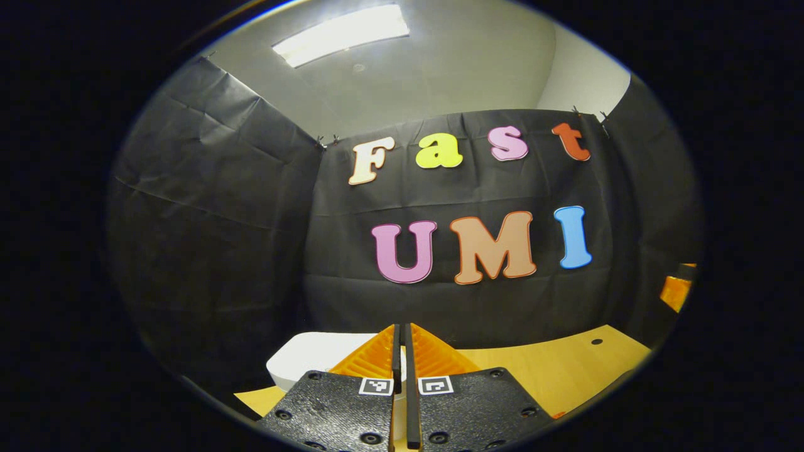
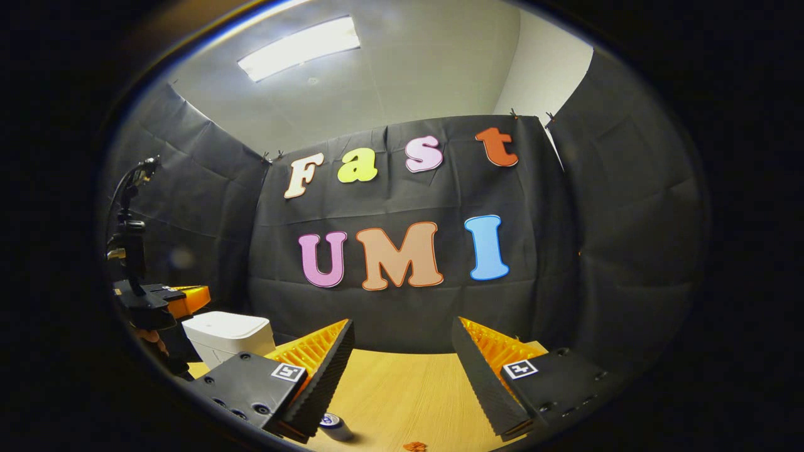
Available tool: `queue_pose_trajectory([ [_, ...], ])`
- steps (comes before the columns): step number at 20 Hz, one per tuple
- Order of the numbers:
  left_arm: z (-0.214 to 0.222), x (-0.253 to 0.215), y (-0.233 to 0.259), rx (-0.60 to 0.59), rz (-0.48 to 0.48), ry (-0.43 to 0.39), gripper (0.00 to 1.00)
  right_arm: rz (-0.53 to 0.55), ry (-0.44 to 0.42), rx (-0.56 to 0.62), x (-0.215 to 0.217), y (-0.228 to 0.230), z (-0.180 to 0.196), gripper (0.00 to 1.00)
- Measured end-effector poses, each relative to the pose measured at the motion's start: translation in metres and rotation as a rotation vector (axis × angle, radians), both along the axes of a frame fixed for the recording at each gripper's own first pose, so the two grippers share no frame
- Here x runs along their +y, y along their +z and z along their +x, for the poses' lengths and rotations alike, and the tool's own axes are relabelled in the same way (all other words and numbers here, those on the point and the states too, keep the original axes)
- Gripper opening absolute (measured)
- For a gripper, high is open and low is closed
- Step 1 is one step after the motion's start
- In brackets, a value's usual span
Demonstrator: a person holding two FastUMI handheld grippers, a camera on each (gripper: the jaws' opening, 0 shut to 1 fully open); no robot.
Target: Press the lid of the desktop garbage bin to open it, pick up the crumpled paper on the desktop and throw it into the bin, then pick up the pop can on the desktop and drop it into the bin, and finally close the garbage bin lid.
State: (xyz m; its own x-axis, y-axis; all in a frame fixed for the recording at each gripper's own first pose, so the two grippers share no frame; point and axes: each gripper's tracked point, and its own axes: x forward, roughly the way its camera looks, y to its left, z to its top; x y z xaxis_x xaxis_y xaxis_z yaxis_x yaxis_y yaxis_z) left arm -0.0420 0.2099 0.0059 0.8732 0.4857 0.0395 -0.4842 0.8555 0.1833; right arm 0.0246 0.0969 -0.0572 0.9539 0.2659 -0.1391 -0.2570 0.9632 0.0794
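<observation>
**Lid still down as both grippers hang over the counter**

At the lower left of the left gripper view, the white garbage bin [image 1: 301,364] sits on the wooden counter [image 1: 565,370] just beyond my left gripper [image 1: 402,351], whose jaws stand pressed together with nothing between them. From the right gripper view the same bin [image 2: 229,336] shows at the left with its lid flat and closed, the left gripper [image 2: 160,301] hovering beside it. My right gripper [image 2: 402,358] has its jaws spread wide and empty above bare counter [image 2: 402,395].

At the bottom edge of the right gripper view, under the left finger, lies the end of a small can [image 2: 333,424], apparently the pop can on its side. A small orange scrap [image 2: 414,446] lies near it; I cannot tell what it is.

I judge the bin light and rigid plastic, its lid best pushed from above with closed tips, gently so the box does not skate. The can looks thin-walled, slick and prone to rolling; I would take it across its middle with modest squeeze.
</observation>
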Motion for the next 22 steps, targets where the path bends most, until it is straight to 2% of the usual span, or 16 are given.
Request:
queue_pose_trajectory([
  [5, 0.000, 0.052, -0.026, 0.048, -0.012, 0.060, 0.00, -0.008, -0.026, 0.015, 0.014, -0.008, 0.000, 0.98],
  [11, -0.006, 0.094, -0.084, 0.155, -0.124, 0.112, 0.00, -0.037, -0.040, 0.036, 0.034, -0.019, -0.003, 0.98],
  [12, -0.011, 0.096, -0.090, 0.168, -0.138, 0.122, 0.04, -0.043, -0.038, 0.039, 0.038, -0.021, -0.004, 0.98],
  [13, -0.008, 0.094, -0.081, 0.131, -0.111, 0.106, 0.05, -0.049, -0.035, 0.042, 0.042, -0.023, -0.004, 0.97],
  [14, -0.004, 0.092, -0.082, 0.140, -0.102, 0.092, 0.00, -0.055, -0.029, 0.047, 0.047, -0.025, -0.003, 0.97],
  [18, -0.007, 0.089, -0.085, 0.088, -0.004, 0.070, 0.00, -0.068, -0.002, 0.056, 0.059, -0.027, -0.007, 0.98],
  [20, -0.006, 0.092, -0.090, 0.081, -0.045, 0.084, 0.00, -0.073, 0.006, 0.041, 0.061, -0.023, -0.007, 0.98],
  [22, -0.005, 0.089, -0.087, 0.092, -0.003, 0.070, 0.00, -0.075, 0.011, 0.037, 0.059, -0.023, -0.008, 0.98],
])
